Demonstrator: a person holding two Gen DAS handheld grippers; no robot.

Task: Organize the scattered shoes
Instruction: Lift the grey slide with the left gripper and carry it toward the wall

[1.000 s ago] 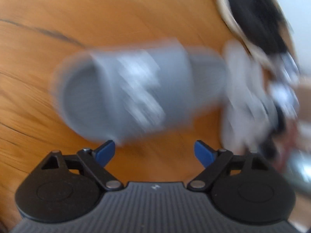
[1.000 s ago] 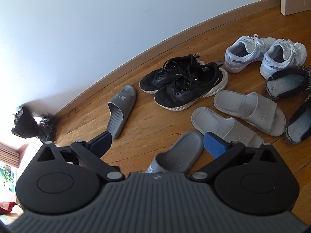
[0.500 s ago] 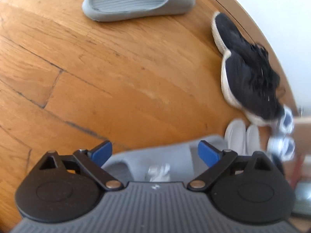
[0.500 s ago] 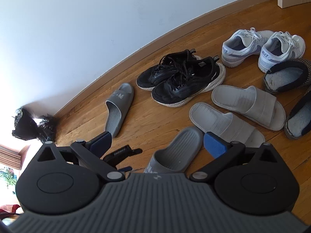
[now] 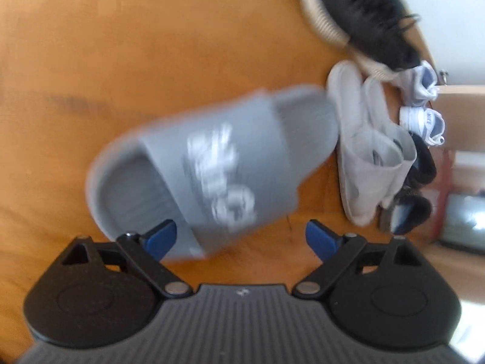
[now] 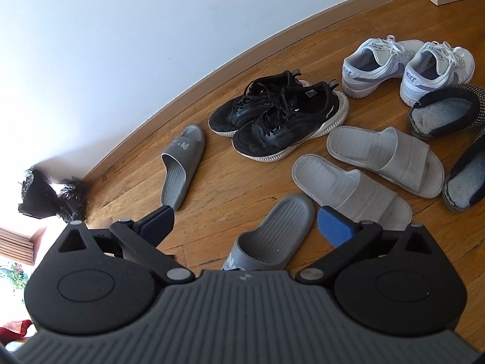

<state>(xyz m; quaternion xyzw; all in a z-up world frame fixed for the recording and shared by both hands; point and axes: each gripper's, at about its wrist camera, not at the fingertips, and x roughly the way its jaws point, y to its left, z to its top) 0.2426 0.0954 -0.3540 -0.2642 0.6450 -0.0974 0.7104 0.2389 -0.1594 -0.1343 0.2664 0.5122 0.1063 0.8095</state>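
My left gripper point(image 5: 239, 236) hangs with jaws released above the blurred dark grey rubber slide sandal point(image 5: 212, 170) on the wooden floor point(image 5: 136, 45). My right gripper point(image 6: 247, 223) is likewise released, empty. The matching grey slide point(image 6: 182, 165) lies far left near the baseboard, black sneakers point(image 6: 279, 124) beside it.

"NIKE" stands on the heel of the right white sneaker point(image 6: 436, 69), far ahead-right of the right gripper point(image 6: 245, 223).
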